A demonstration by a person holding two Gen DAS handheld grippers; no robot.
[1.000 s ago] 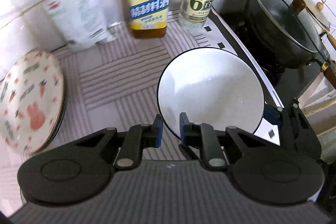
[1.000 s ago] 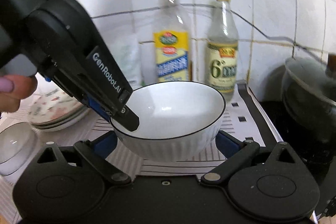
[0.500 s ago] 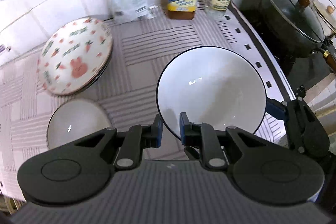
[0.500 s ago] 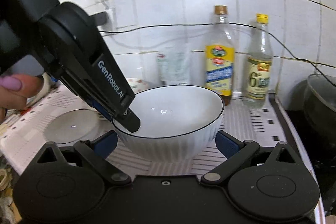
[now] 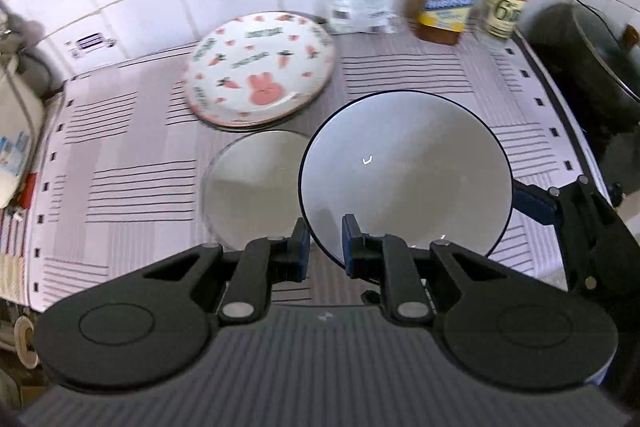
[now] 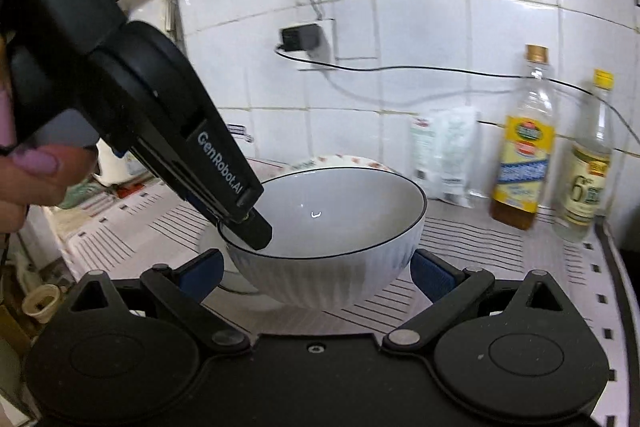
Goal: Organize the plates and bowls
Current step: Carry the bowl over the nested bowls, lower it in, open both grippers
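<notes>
The white ribbed ceramic bowl with a thin dark rim (image 5: pixel 404 175) is held above the striped-mat bench (image 5: pixel 120 155) by both tools. The left gripper (image 5: pixel 325 247) is pinched narrow on the bowl's near rim — one finger inside, one outside. The right gripper (image 6: pixel 316 269) stands wide, its blue pads against the bowl's ribbed sides. Partly under the bowl sits a plain shallow white bowl (image 5: pixel 252 183), with the carrot-and-rabbit patterned plates (image 5: pixel 260 83) stacked just behind.

Home kitchen: tiled wall (image 6: pixel 420 39), oil bottle (image 6: pixel 524 147).
</notes>
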